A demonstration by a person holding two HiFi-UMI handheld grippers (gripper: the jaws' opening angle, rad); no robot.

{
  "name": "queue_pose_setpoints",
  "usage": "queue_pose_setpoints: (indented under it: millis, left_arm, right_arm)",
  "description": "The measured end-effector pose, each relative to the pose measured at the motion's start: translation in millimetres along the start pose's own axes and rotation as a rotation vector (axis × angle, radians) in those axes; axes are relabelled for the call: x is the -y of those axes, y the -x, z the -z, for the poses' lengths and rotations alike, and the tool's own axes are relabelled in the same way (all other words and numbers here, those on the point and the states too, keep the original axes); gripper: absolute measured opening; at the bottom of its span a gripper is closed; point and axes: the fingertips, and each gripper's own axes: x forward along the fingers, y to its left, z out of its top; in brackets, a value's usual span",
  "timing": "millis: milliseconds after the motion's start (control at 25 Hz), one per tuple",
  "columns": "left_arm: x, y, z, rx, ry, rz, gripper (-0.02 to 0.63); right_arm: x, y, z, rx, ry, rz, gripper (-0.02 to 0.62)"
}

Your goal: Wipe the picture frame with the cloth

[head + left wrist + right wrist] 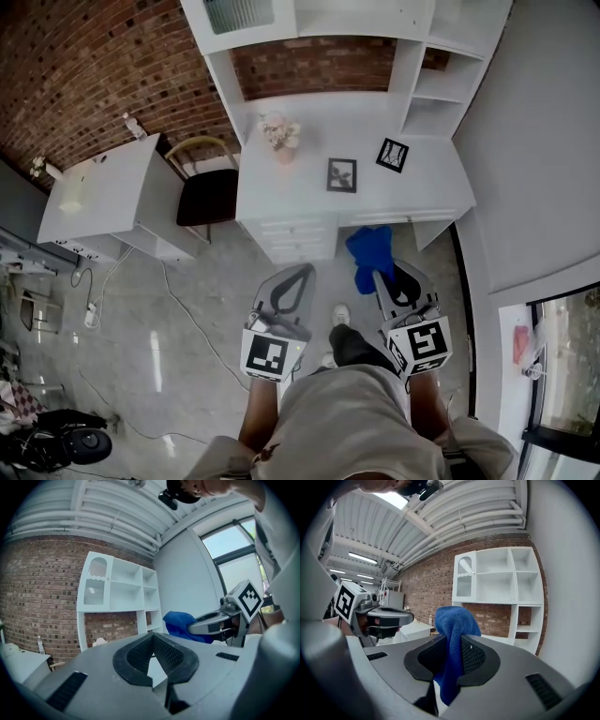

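Currently the picture frame (341, 174) is showing only in the head view, standing small and dark on the white worktop (305, 202) a little above the middle of the frame, and whatever it is displaying is too small to make out. A second frame (393, 155) is sitting tilted just up and to the right of it, and a pot of pale flowers (281, 137) is standing to its left. Both grippers are hovering over the floor in the lower half of that view, well apart from the two frames, and the person's legs are being cut off by the bottom edge. The right gripper (451, 644) is clamping the blue cloth (456, 619) between its fingers, the fabric bunching above them and hanging down below. In the head view the cloth is covering those fingertips entirely, lying just under the worktop's front edge in the picture, below and slightly right of the picture frame. The left gripper (153, 640) is pointing the same way from lower left of centre, its fingers drawn together at the tips and carrying nothing; a pale gap lower between the pads is showing only something white beyond. In its own view the cloth is appearing at the right.
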Motion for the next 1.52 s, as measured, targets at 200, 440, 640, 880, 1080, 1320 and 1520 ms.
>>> queue_pose_setpoints:
  millis: [200, 440, 640, 880, 1080, 1320, 1520]
  left_arm:
    - [-16.1, -30.6, -0.6, -0.007, -0.003, -0.004, 0.003]
    - [-30.2, -68.1, -0.2, -0.023, -0.009, 0.0, 0.003]
    - [-39.0, -100.0, 0.8, -0.028, -0.005, 0.004, 0.003]
    - [-51.1, -132.0, 2.3, -0.039, -0.015, -0.013, 0.003]
    - [-56.5, -152.4, 7.7, -0.052, -0.01, -0.033, 0.003]
    - [-66.1, -174.2, 15.9, -0.074, -0.018, -0.034, 0.003]
    - [-74.4, -185.7, 24.8, -0.075, -0.018, -0.022, 0.003]
  right_arm:
    - [21.0, -28.4, -2.6, -0.002, -0.006, -0.008, 0.069]
    - [48.8, -59.6, -2.6, -0.009, -0.025, -0.014, 0.069]
    - [75.8, -83.0, 1.9, -0.022, -0.03, -0.02, 0.069]
    - [102.2, -108.9, 5.5, -0.023, -0.043, -0.037, 0.069]
    - [118.2, -126.3, 8.9, -0.024, -0.049, -0.055, 0.069]
    - [130.6, -147.0, 10.5, -0.035, -0.063, -0.068, 0.069]
    - [133.7, -160.6, 16.7, -0.042, -0.072, -0.063, 0.069]
